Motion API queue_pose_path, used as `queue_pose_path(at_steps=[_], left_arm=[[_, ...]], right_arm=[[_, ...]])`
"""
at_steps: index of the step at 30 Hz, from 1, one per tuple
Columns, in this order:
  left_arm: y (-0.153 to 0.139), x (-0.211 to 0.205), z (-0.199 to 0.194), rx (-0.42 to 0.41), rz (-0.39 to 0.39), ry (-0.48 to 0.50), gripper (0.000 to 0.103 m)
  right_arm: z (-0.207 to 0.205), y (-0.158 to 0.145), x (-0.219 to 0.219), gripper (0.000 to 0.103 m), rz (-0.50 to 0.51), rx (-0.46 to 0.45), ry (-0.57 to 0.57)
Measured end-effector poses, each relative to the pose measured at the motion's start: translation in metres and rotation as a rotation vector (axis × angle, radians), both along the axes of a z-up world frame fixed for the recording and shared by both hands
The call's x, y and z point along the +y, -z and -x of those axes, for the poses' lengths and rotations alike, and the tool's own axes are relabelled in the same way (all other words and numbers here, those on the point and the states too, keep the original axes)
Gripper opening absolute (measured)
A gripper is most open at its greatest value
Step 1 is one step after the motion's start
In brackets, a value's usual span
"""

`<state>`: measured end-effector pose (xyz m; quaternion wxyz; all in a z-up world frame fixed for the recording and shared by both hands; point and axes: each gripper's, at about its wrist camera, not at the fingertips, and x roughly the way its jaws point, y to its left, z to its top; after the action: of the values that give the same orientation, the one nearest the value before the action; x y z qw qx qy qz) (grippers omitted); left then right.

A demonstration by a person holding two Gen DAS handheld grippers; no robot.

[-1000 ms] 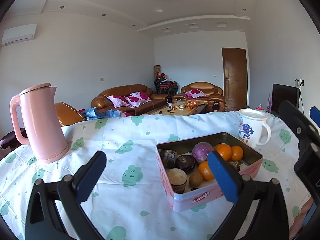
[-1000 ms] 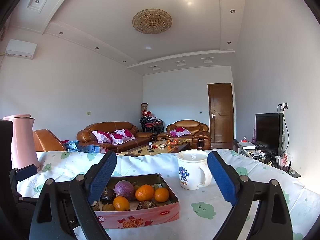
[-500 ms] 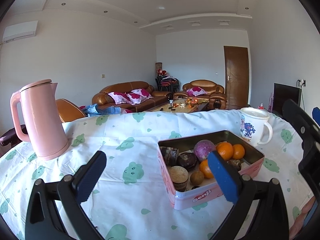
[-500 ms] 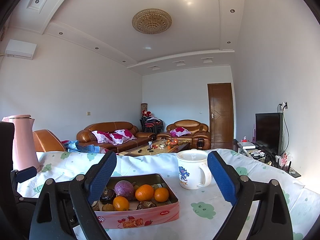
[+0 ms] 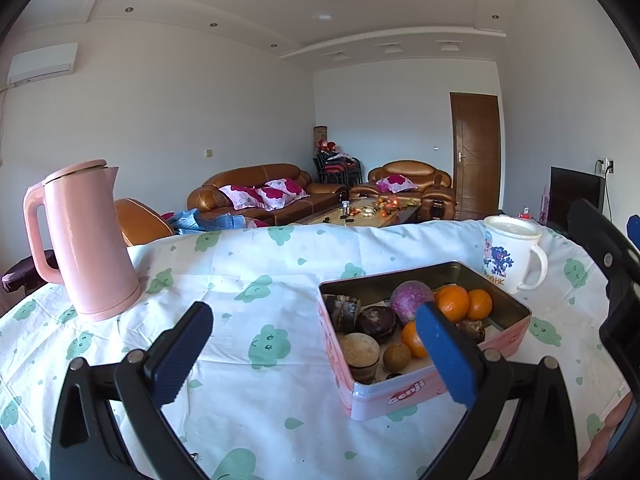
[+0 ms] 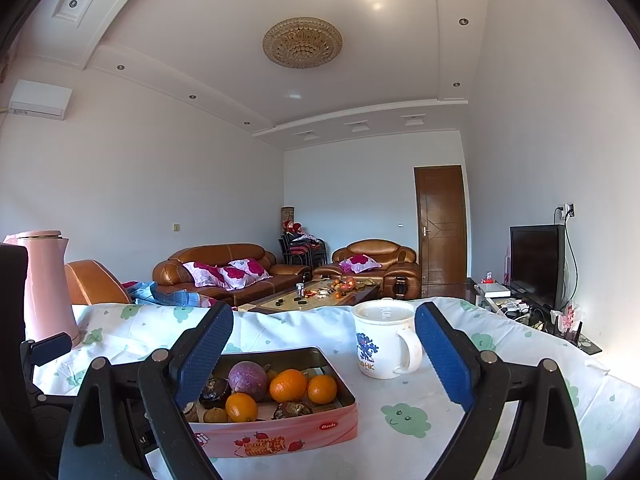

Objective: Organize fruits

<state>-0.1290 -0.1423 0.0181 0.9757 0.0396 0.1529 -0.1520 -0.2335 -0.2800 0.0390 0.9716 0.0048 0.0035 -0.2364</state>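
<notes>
A pink tin box (image 5: 404, 396) (image 6: 280, 438) sits on the clothed table and holds several fruits: oranges (image 5: 452, 303) (image 6: 288, 385), a purple round fruit (image 5: 410, 296) (image 6: 248, 375), dark brown pieces (image 5: 376, 322) and a small brown fruit (image 5: 397, 356). My left gripper (image 5: 316, 354) hovers open just left of and before the box, its right finger over the box's near corner. My right gripper (image 6: 322, 356) stands open above the box's right side, with nothing between its fingers.
A pink kettle (image 5: 86, 240) (image 6: 44, 284) stands at the table's left. A white lidded mug (image 5: 512, 256) (image 6: 384, 340) stands behind and right of the box. The table (image 5: 260, 280) has a white cloth with green prints. Sofas and a coffee table lie beyond.
The left wrist view has shifted slightly, so the kettle and box sit a little lower and to the right. The right wrist view is unchanged.
</notes>
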Motion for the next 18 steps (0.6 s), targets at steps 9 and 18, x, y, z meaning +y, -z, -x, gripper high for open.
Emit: queue_pose_path(at_steps=[9,18], left_arm=[[-0.0007,-0.0001,0.0026,-0.02,-0.004,-0.008,0.103],[-0.0017,-0.002,0.0066,-0.036,-0.001,-0.001,0.103]], right_arm=[[0.001,0.0002,-0.0011,0.093,-0.002,0.0,0.0],[0.0012,0.0004,-0.0012,0.094,-0.003,0.0,0.0]])
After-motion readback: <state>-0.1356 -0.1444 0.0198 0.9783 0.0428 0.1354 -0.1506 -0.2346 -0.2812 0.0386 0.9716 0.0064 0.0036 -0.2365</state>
